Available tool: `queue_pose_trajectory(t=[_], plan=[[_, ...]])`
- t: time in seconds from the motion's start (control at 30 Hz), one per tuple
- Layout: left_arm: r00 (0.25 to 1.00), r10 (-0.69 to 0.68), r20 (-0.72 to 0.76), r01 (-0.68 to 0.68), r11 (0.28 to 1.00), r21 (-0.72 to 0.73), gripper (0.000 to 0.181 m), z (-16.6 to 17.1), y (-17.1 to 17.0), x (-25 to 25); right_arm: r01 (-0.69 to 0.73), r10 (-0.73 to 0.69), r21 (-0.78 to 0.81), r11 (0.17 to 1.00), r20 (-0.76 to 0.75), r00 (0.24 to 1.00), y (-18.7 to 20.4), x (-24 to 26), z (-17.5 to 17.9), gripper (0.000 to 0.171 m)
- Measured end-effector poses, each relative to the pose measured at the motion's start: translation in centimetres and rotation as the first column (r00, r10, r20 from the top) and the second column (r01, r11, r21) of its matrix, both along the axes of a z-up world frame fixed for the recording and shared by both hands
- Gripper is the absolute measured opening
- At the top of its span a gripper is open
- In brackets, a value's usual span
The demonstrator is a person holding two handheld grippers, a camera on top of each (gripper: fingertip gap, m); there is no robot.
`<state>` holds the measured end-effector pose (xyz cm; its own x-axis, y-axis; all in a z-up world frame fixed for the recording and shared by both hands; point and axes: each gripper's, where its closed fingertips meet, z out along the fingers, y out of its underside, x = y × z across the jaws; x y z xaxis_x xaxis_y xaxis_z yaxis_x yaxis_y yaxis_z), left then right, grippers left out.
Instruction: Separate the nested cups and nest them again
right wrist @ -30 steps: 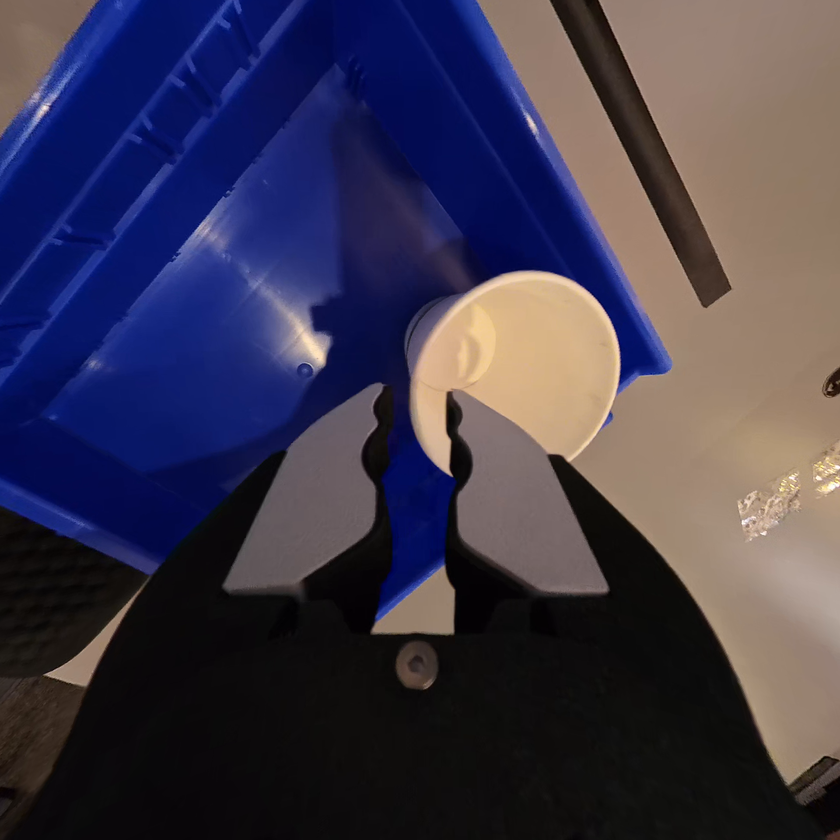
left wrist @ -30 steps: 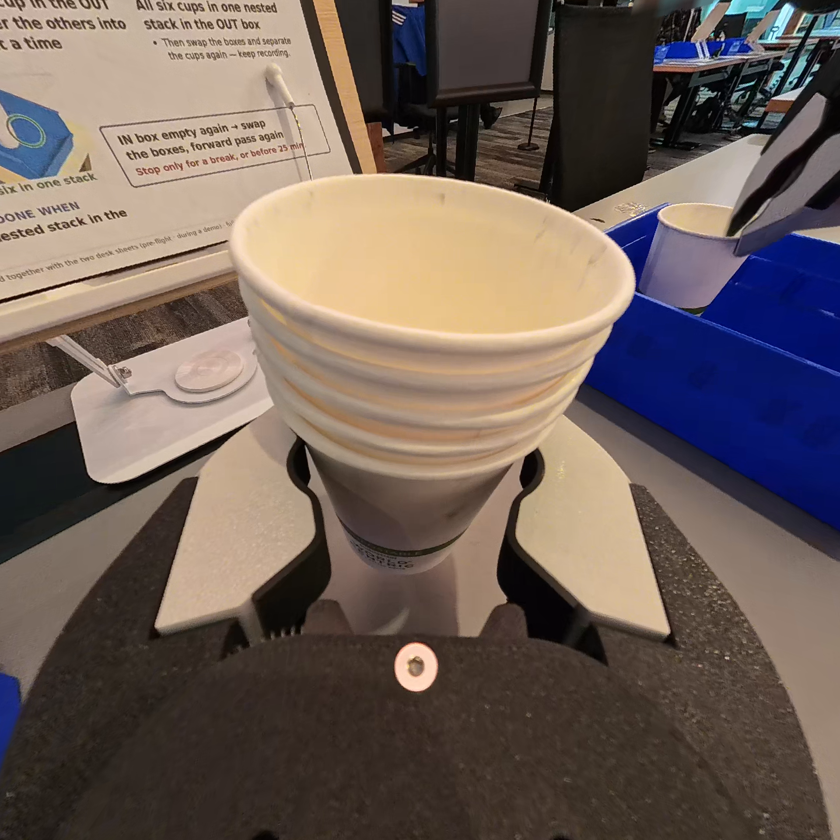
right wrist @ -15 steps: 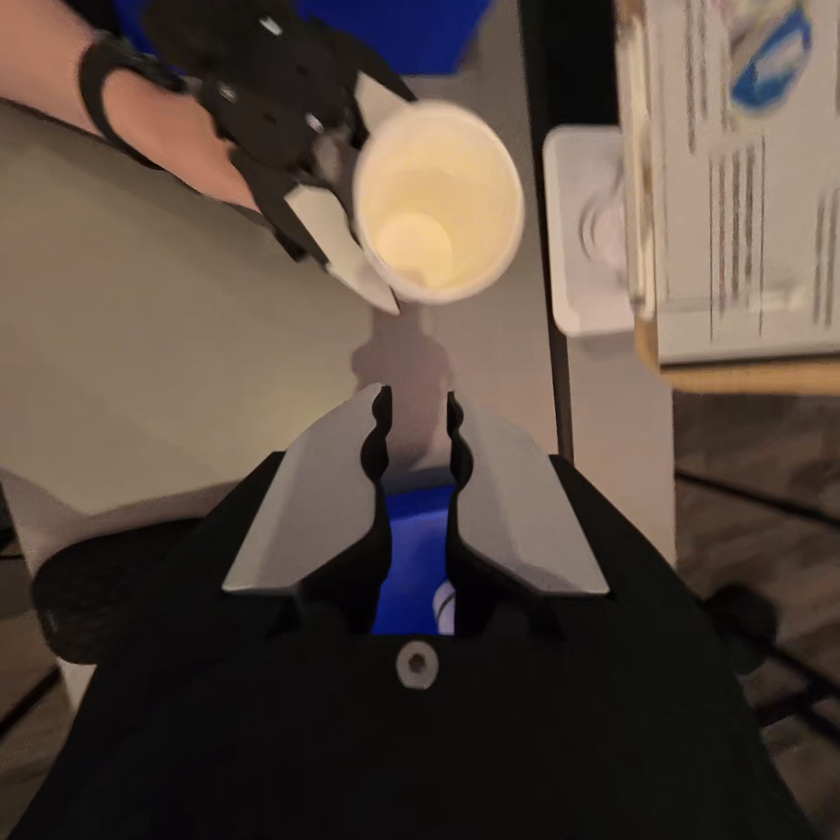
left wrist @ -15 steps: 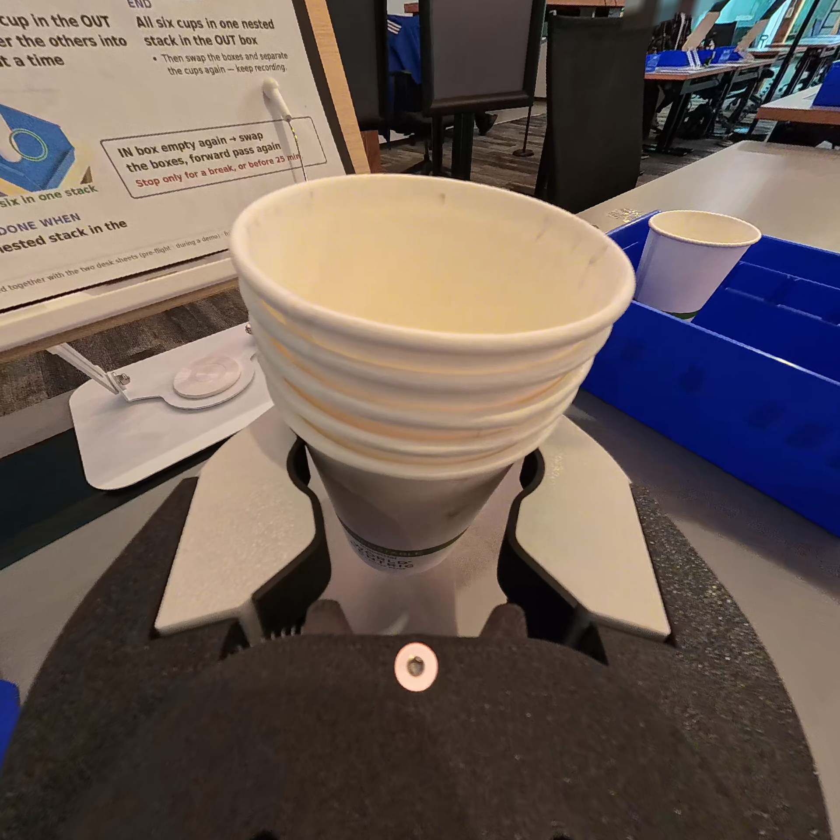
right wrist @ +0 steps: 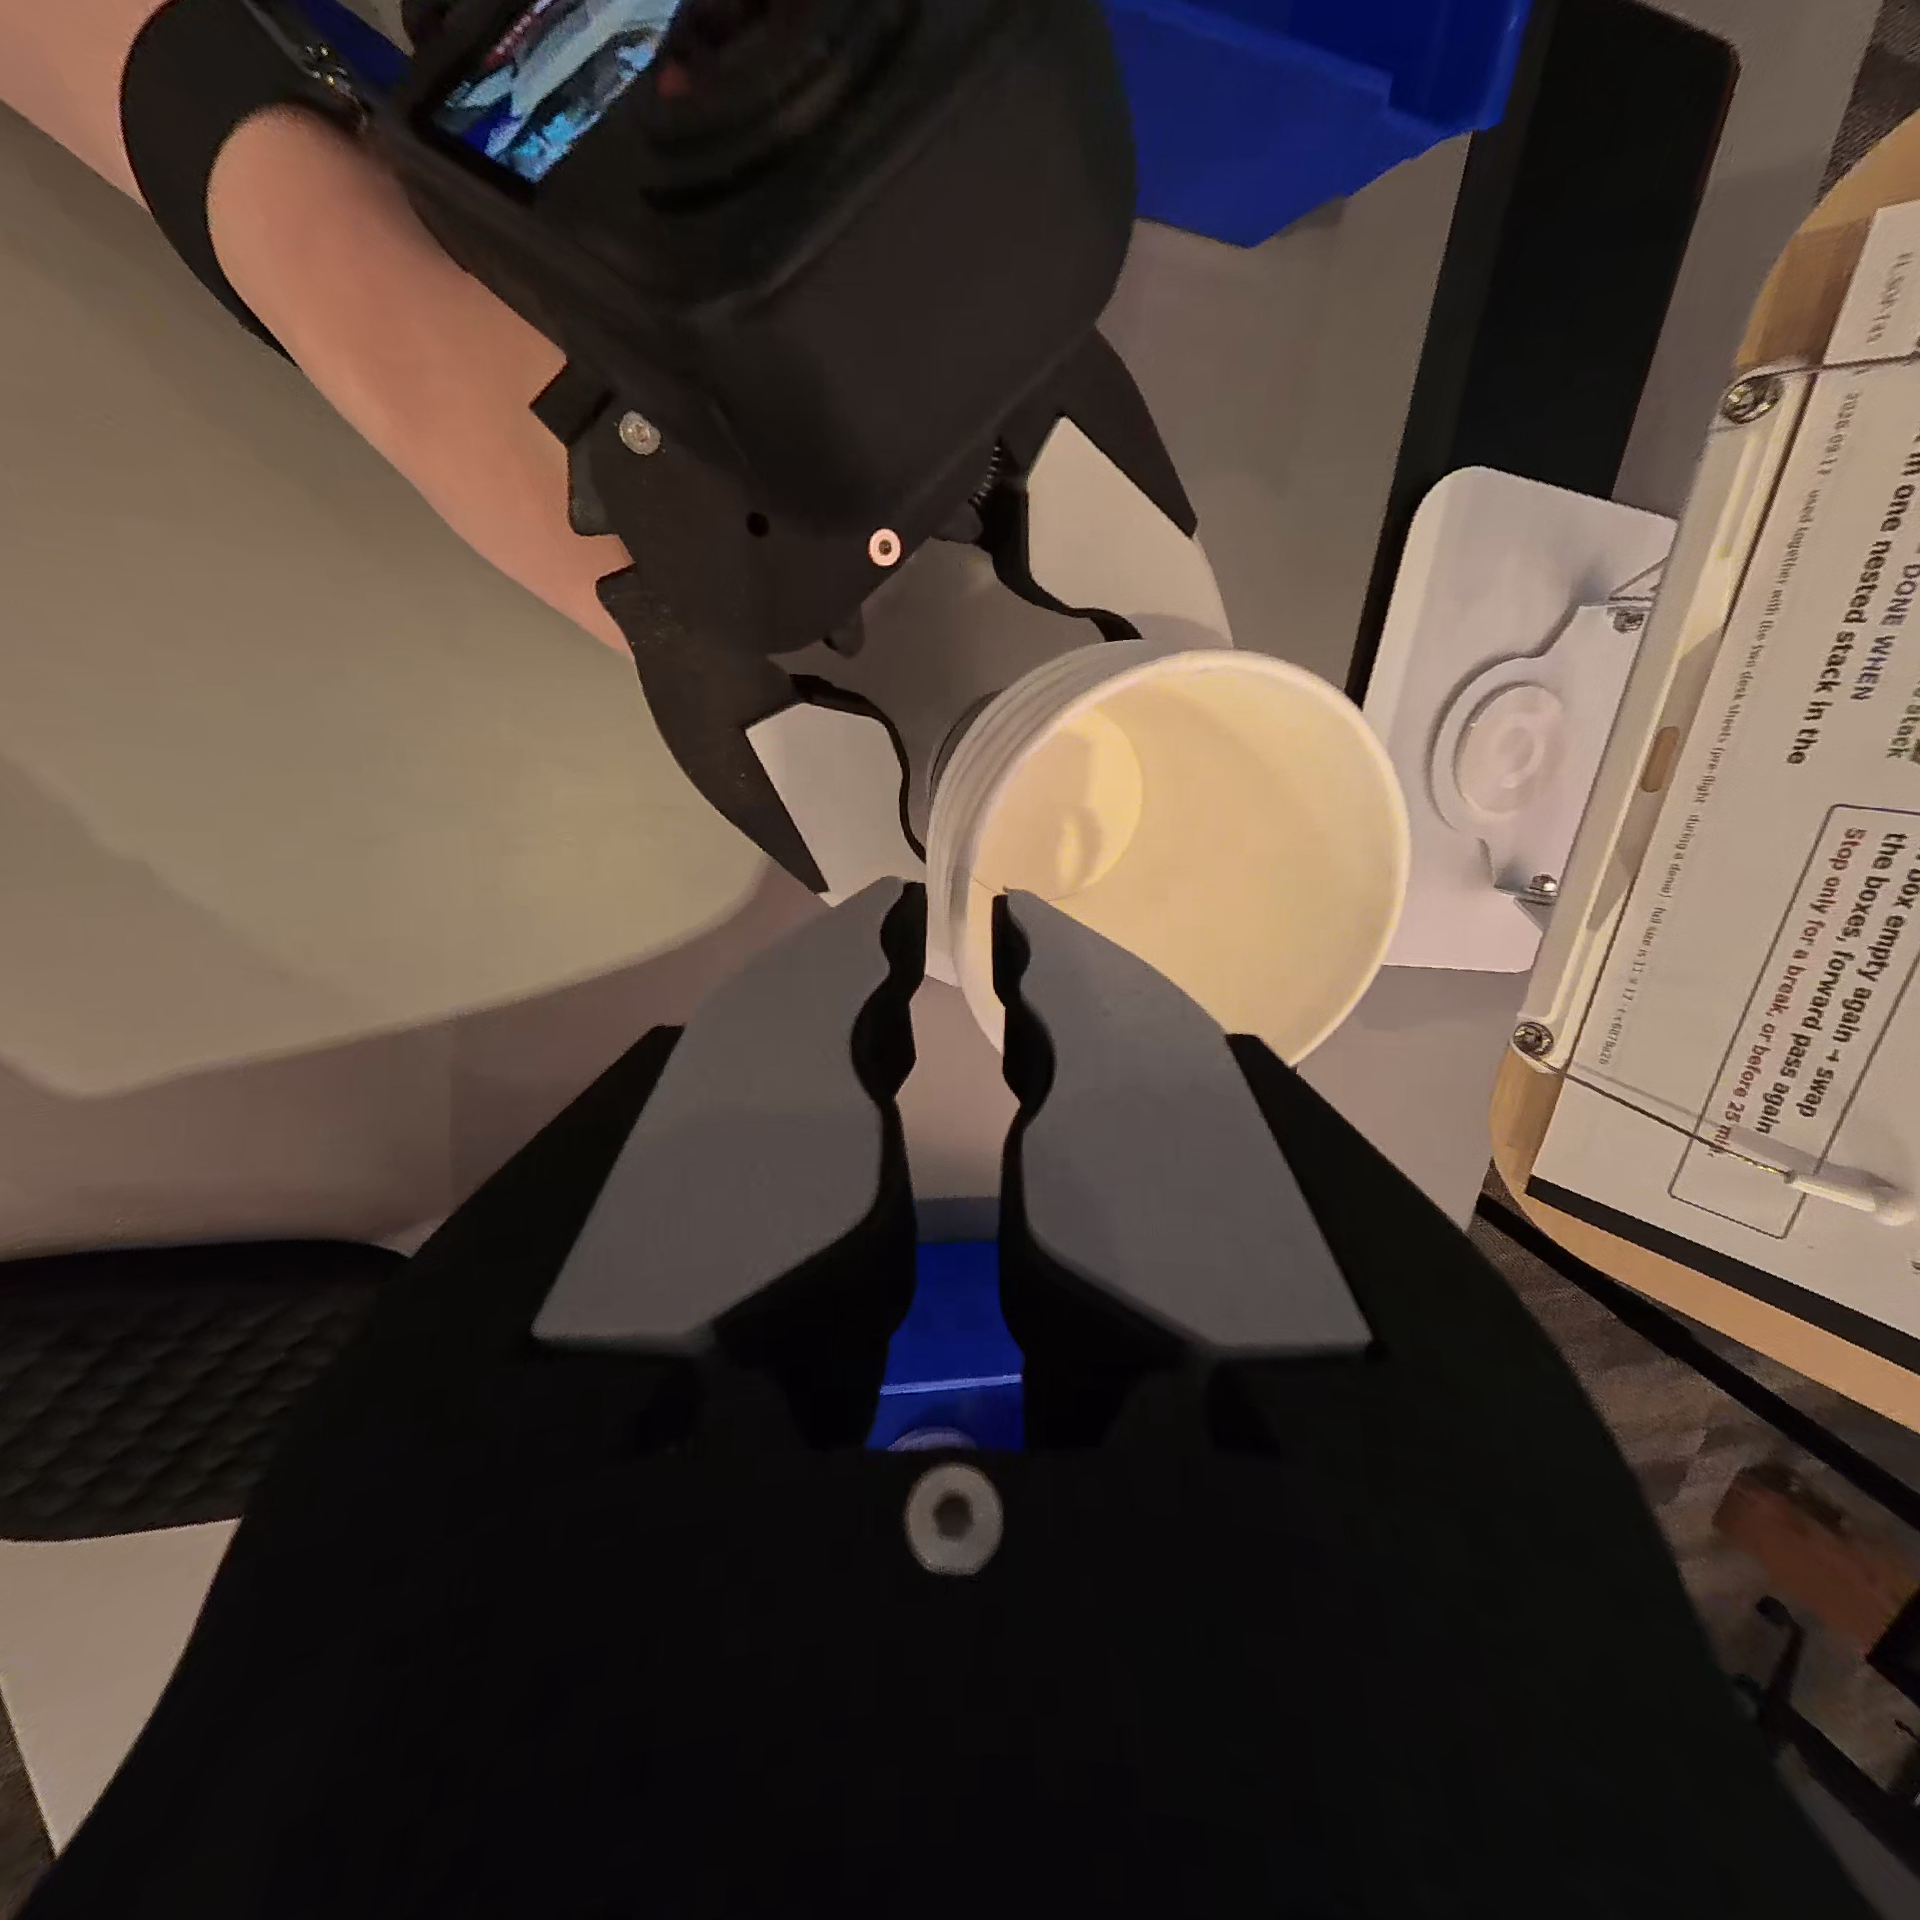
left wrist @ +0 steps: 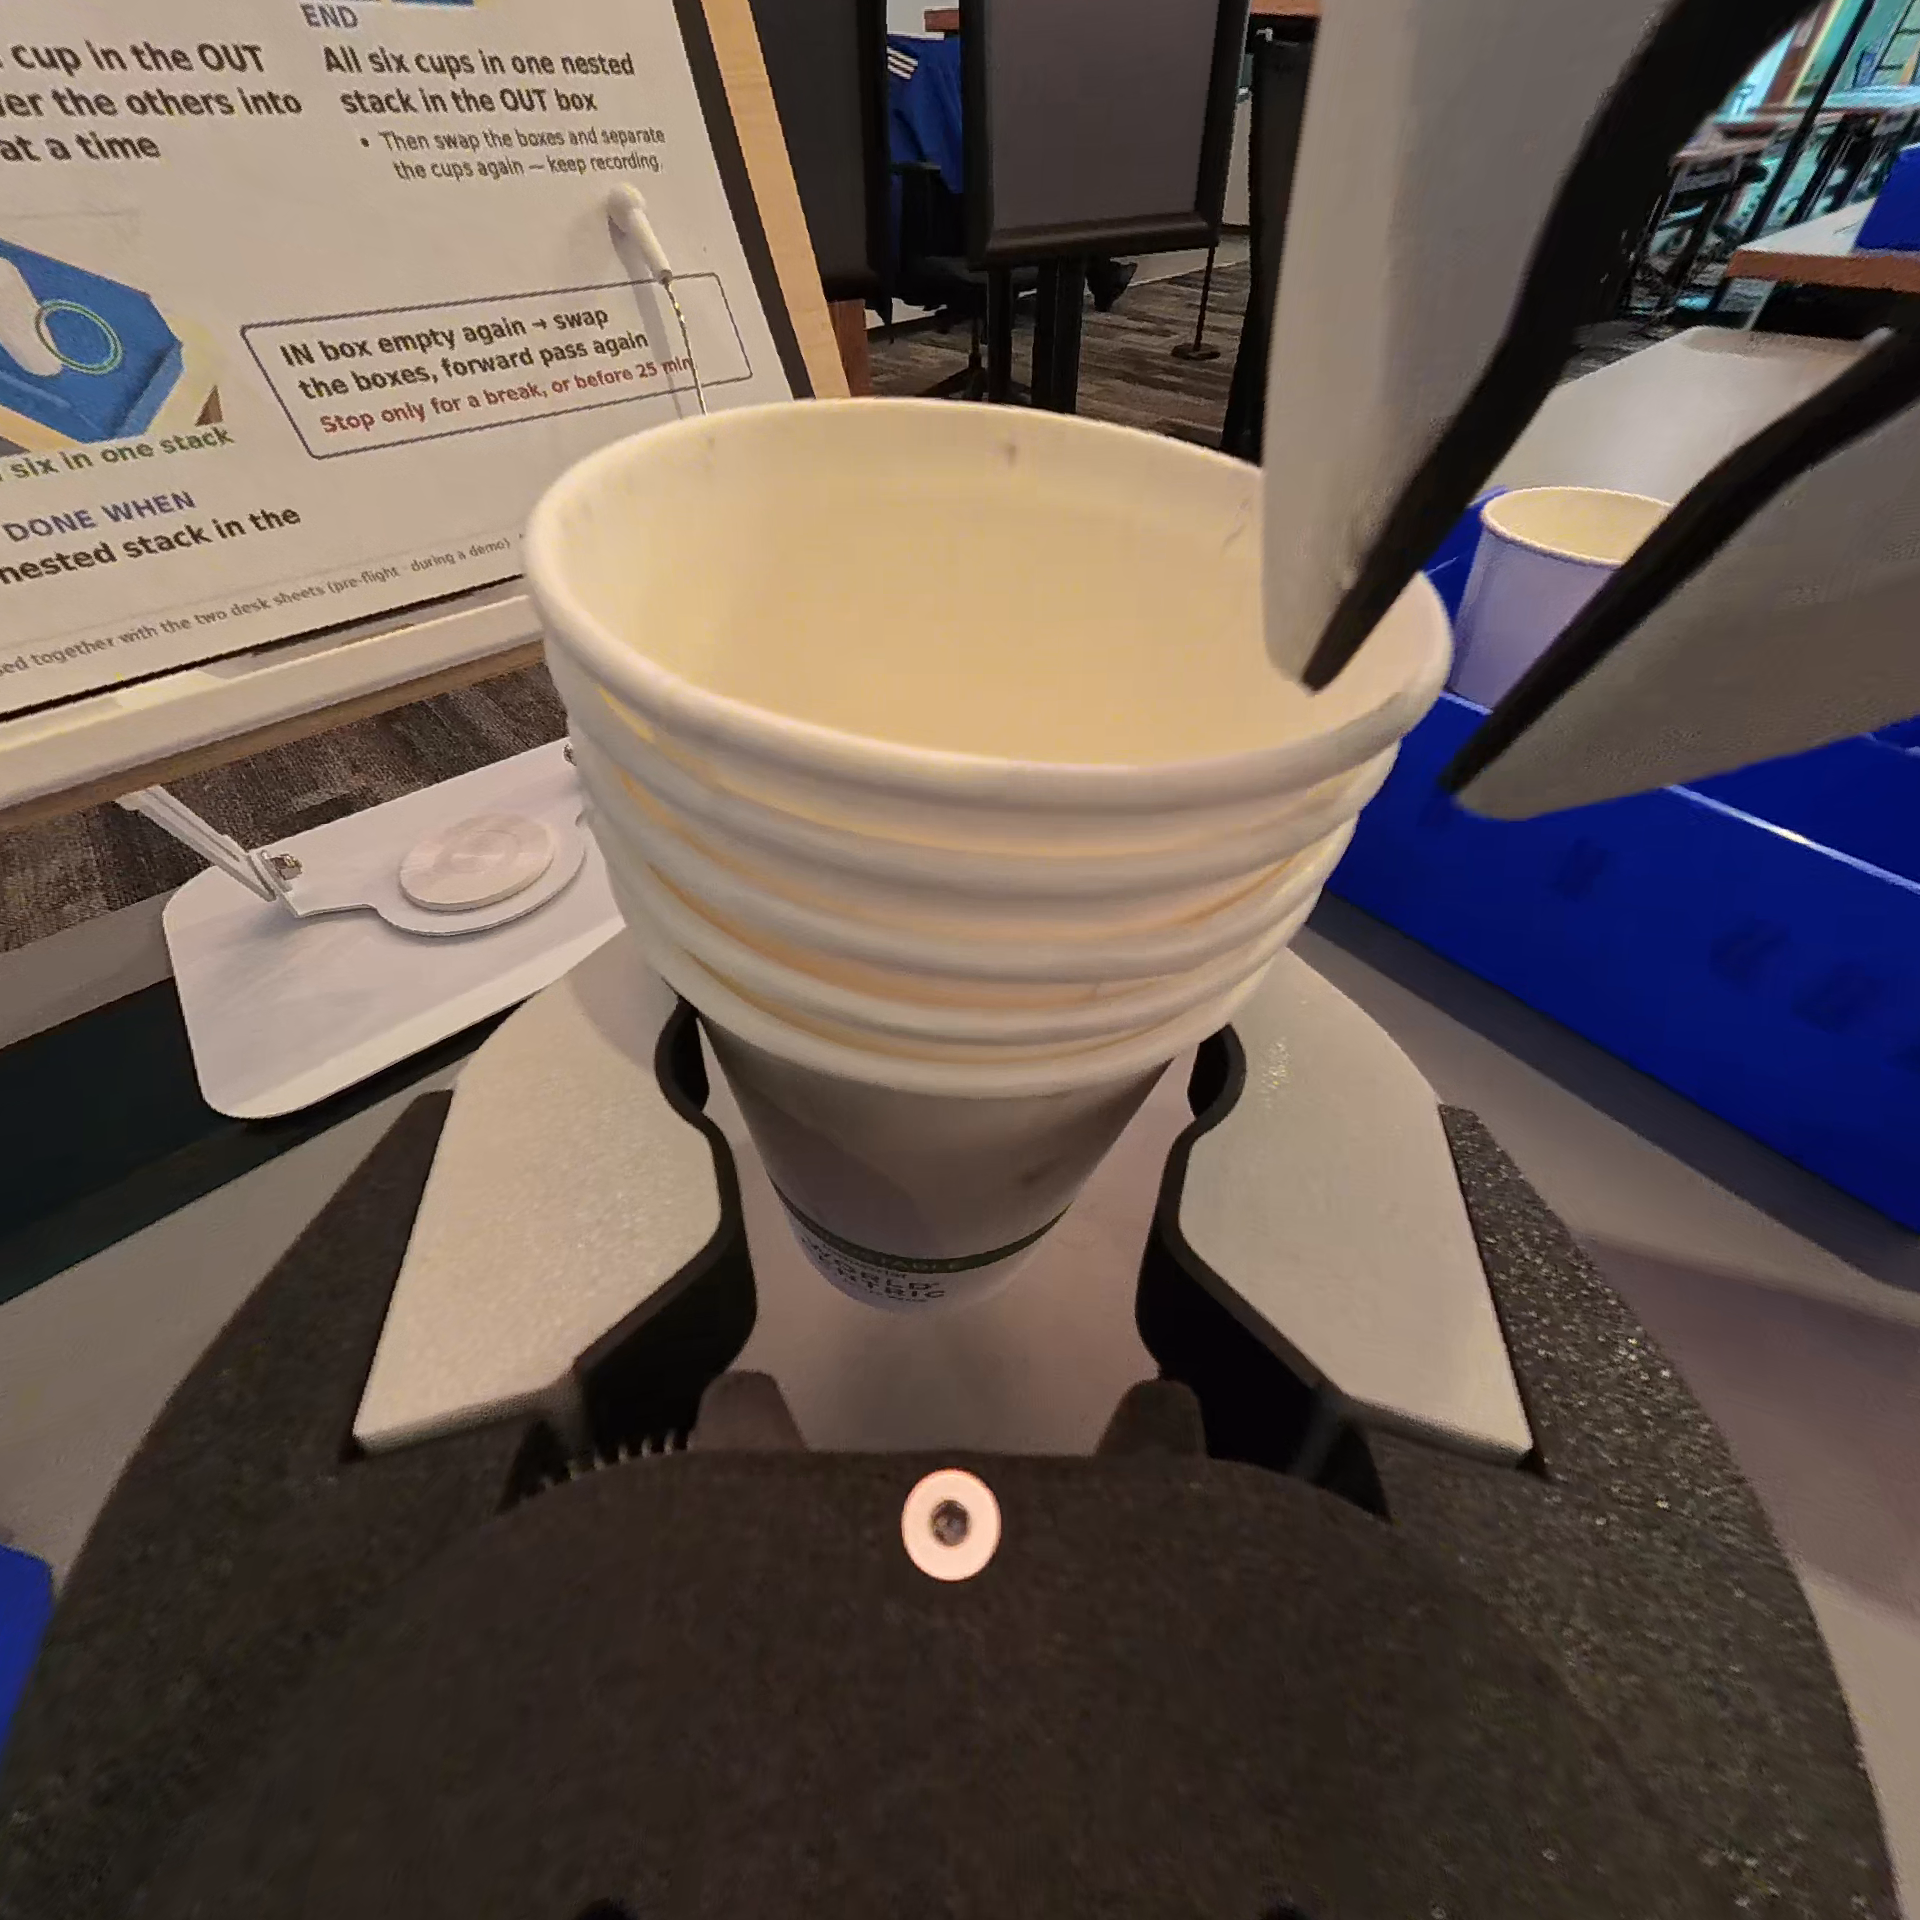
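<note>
A stack of several nested white paper cups (left wrist: 966, 831) is tilted toward the camera in my left gripper (left wrist: 951, 1122), which is shut on the lowest cup's body. The stack also shows in the right wrist view (right wrist: 1174, 831), held by the left gripper (right wrist: 914, 707). My right gripper (right wrist: 951, 894) straddles the top cup's rim, one finger inside and one outside. Its jaws stand narrowly apart, not clamped. Its fingers (left wrist: 1351, 416) show at the upper right of the left wrist view. A single cup (left wrist: 1548, 582) stands in the blue bin (left wrist: 1662, 987).
A white instruction board (left wrist: 312, 312) on a wooden stand with a white base plate (left wrist: 343, 935) stands behind the stack. A second blue bin (right wrist: 1299, 114) lies beyond the left gripper. Chairs and desks fill the background. The table is grey (right wrist: 260, 779).
My right gripper left the single cup in the blue bin, swung over to the stack and now straddles the top cup's rim with its jaws a little narrower. The left gripper and stack stayed still.
</note>
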<state>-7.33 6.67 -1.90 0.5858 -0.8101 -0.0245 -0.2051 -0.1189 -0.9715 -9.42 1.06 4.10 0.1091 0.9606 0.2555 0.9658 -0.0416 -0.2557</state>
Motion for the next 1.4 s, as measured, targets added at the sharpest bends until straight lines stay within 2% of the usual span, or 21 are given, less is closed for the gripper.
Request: queue_pose_trajectory(t=[0.17, 0.5, 0.6, 0.8, 1.0, 1.2, 1.4], plan=[[1.0, -0.005, -0.001, 0.005, 1.0, 0.002, 0.093, 0.0, -0.1, 0.1, -0.001, 0.001, -0.007, 1.0, -0.001, 1.0, 0.0, 0.1, -0.5, 0.004], [1.0, -0.004, -0.011, 0.004, 1.0, 0.0, 0.093, -0.4, 0.0, 0.2, 0.006, -0.006, -0.003, 1.0, -0.019, 1.0, 0.0, 0.3, 0.6, 0.003], [1.0, -0.003, -0.017, 0.003, 1.0, -0.008, 0.093, -0.7, 0.1, 0.2, 0.014, -0.013, 0.035, 0.999, -0.031, 0.999, 0.1, 0.4, 2.6, 0.003], [1.0, -0.012, -0.023, 0.012, 1.0, -0.027, 0.093, -1.3, 0.0, 0.5, 0.076, -0.068, 0.112, 0.991, -0.075, 0.995, -0.3, 2.3, 9.0, 0.003], [1.0, -0.016, -0.023, 0.016, 1.0, -0.023, 0.093, -1.2, -0.2, 0.6, 0.242, -0.233, 0.142, 0.96, -0.077, 0.969, -1.4, 8.8, 12.8, 0.003], [1.0, -0.016, -0.019, 0.016, 1.0, -0.023, 0.092, -1.0, -0.2, 0.5, 0.434, -0.431, 0.109, 0.894, -0.051, 0.901, -2.9, 17.6, 10.8, 0.003], [1.0, -0.013, -0.015, 0.012, 1.0, -0.029, 0.093, -1.0, 0.0, 0.4, 0.513, -0.514, 0.053, 0.857, 0.005, 0.858, -3.7, 22.4, 4.6, 0.003]])
